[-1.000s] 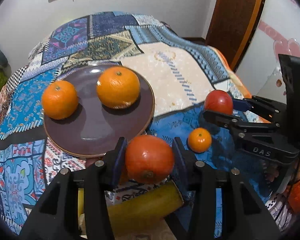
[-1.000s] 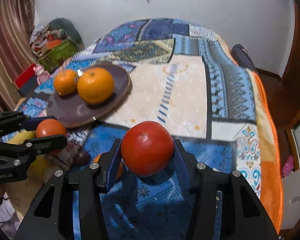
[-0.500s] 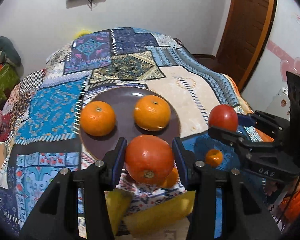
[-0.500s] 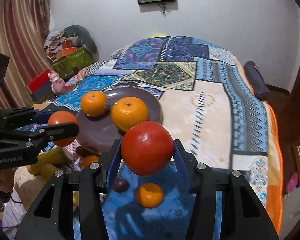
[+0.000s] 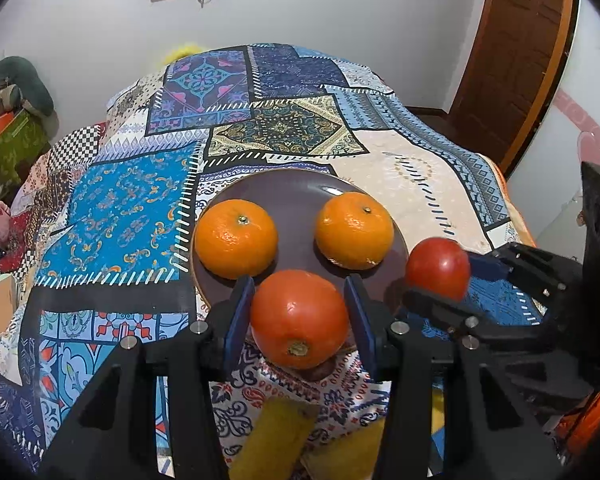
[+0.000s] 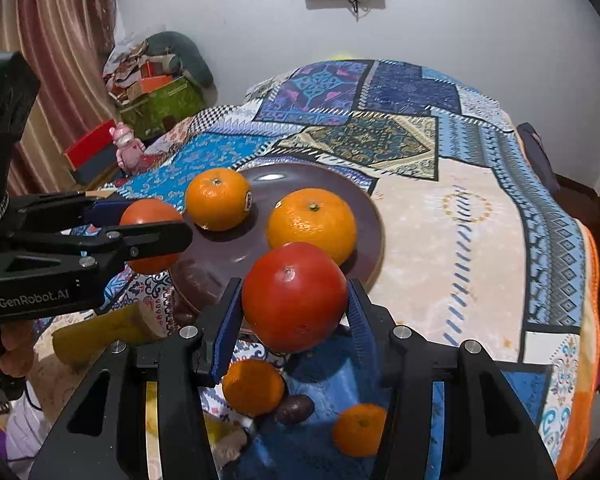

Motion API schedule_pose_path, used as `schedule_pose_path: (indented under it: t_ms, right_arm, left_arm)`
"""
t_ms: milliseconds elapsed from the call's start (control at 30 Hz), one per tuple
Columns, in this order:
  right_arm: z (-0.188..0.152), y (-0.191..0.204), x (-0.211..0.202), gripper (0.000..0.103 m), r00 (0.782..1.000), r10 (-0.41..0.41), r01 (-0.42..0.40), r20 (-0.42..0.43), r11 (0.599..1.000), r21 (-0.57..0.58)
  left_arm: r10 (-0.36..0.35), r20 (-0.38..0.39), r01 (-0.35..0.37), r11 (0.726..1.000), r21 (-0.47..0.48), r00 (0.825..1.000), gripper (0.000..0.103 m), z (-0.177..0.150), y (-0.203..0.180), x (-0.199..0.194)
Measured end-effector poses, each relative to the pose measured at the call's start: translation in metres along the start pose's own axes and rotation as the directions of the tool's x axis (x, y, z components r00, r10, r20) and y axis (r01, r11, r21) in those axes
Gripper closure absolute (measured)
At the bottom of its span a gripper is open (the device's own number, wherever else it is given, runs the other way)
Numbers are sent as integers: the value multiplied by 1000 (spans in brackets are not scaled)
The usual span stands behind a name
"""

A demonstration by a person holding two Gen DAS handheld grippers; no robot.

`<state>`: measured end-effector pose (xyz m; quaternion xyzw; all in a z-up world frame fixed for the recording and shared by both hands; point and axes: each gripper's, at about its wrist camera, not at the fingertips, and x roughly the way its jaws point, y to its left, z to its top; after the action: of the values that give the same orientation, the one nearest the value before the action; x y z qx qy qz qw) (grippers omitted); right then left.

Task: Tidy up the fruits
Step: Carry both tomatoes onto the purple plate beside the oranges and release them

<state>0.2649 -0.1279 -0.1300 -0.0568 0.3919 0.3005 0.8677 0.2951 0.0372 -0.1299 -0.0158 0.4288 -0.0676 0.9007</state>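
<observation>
A dark purple plate (image 5: 288, 196) (image 6: 228, 248) lies on the patchwork bed cover and holds two oranges (image 5: 237, 239) (image 5: 354, 230). My left gripper (image 5: 299, 319) is shut on an orange-red tomato (image 5: 299, 318) and holds it above the plate's near rim; it shows in the right wrist view (image 6: 150, 236). My right gripper (image 6: 295, 299) is shut on a red tomato (image 6: 295, 296) and holds it above the plate's near right rim; it shows in the left wrist view (image 5: 438, 268).
Below the grippers, two small oranges (image 6: 253, 387) (image 6: 359, 429), a dark purple fruit (image 6: 294, 409) and yellow bananas (image 5: 276, 440) (image 6: 100, 336) lie on the cover. Boxes and a pink toy (image 6: 127, 151) stand at the left. A wooden door (image 5: 512, 56) is at the right.
Both grippers have risen and moved forward over the plate's near rim, each still holding its tomato. The loose fruit on the cover has dropped below them in view.
</observation>
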Motion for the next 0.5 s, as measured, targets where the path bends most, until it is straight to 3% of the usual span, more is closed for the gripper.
schedule_pose_path:
  t_ms: [500]
  right_arm:
    - [4, 19, 29, 56, 998, 17, -19, -62, 999, -37]
  left_arm:
    - [-18, -33, 17, 1000, -10, 999, 57, 0, 14, 24]
